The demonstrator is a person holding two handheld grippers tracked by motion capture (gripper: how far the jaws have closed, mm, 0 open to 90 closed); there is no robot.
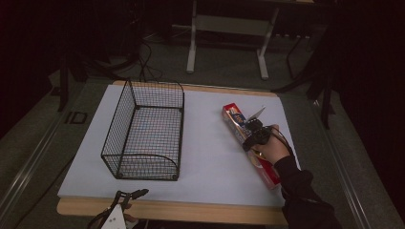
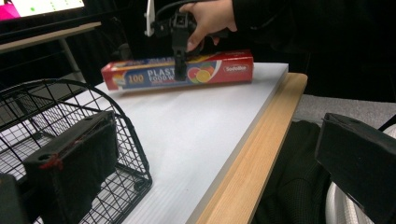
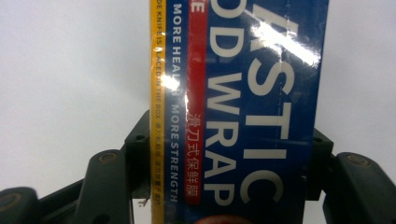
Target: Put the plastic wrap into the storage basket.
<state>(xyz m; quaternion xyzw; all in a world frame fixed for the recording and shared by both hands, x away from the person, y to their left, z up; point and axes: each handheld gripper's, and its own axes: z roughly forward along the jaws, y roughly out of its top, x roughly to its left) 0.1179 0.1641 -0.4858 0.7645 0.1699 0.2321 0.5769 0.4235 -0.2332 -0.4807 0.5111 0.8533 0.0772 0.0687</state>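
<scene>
A long red and blue box of plastic food wrap (image 1: 234,118) lies along the right side of the white board (image 1: 210,157). My right gripper (image 1: 253,134) comes down on its middle from above, held in a hand, and is shut across the box's width. In the right gripper view the box (image 3: 243,93) fills the gap and both pads (image 3: 138,158) press on its long sides. The left gripper view has the same box (image 2: 140,77) and right gripper (image 2: 180,70) at the far side. My left gripper (image 1: 131,195) rests at the table's front edge, open, nothing between its jaws.
A black wire basket (image 1: 143,133) with nothing in it stands on the left half of the board, close to my left gripper's jaw (image 2: 70,163). The wooden table rim (image 1: 191,212) runs along the front. A metal stand (image 1: 224,28) is on the floor behind the table.
</scene>
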